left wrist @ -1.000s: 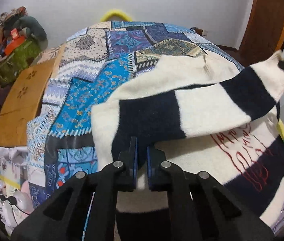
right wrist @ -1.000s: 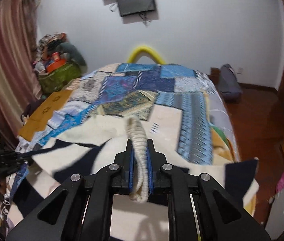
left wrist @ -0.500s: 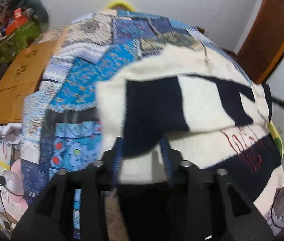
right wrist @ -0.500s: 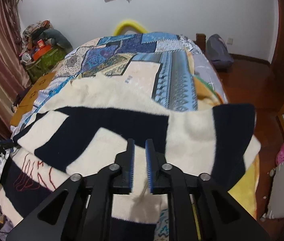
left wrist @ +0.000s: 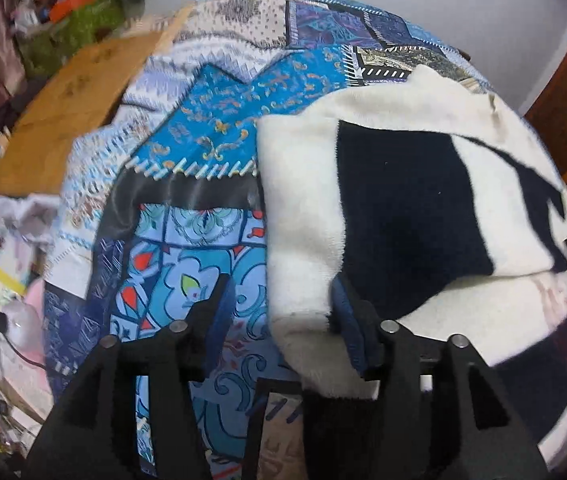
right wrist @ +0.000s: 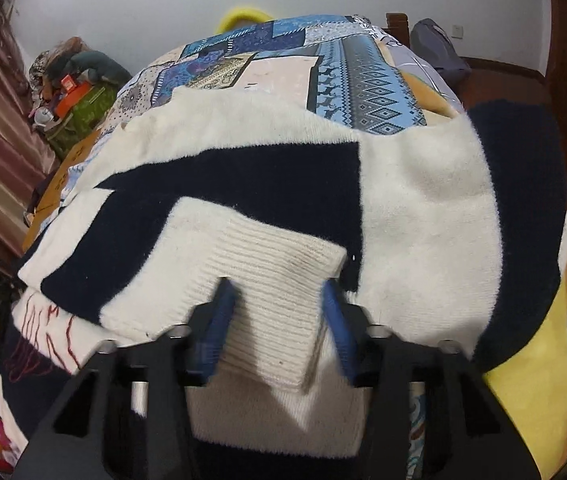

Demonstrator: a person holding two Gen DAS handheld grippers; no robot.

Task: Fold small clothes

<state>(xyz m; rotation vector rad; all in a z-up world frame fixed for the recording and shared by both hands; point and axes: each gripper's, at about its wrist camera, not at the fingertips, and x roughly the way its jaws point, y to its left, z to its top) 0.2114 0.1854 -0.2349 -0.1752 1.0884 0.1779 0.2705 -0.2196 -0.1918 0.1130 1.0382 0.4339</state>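
i see the cream-and-navy block-striped knit sweater [left wrist: 403,200] lying folded over on the blue patchwork bedspread [left wrist: 211,128], sleeves crossed over the body. my left gripper [left wrist: 279,316] has its jaws spread wide and grips nothing; the sweater's near corner sits between them, against the right pad. my right gripper [right wrist: 279,316] is likewise wide apart, with the ribbed cream cuff [right wrist: 279,280] lying loose between its fingers. to the left a brown wooden board [left wrist: 71,100] lies beside the bed, with a green bag heaped with clutter [right wrist: 79,112] behind it. a yellow blanket [right wrist: 531,368] shows under the sweater's right edge.
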